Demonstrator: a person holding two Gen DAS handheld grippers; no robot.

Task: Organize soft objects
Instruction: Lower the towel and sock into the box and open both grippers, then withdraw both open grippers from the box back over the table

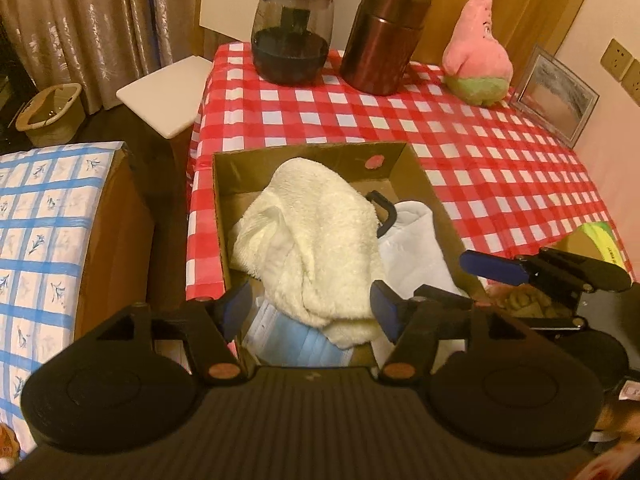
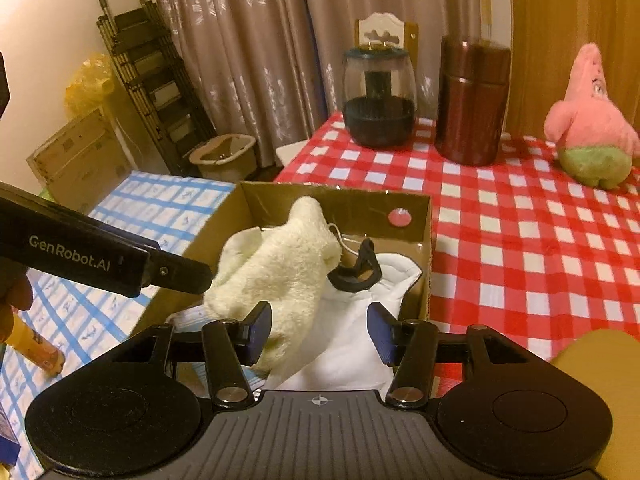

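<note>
On the red-checked bench (image 1: 480, 152), both the left gripper (image 1: 310, 308) and right gripper (image 2: 320, 330) hang spread, gripping nothing, above the cream towel (image 1: 316, 240) in the cardboard box (image 1: 308, 156).

One cardboard box (image 1: 224, 216), one cream towel (image 1: 316, 240), one pink plush (image 1: 478, 52), two jars (image 1: 384, 36)

The only readable text is "GenRobot.AI", printed in pale letters on the black left gripper (image 2: 192, 276) in the right wrist view.
</note>
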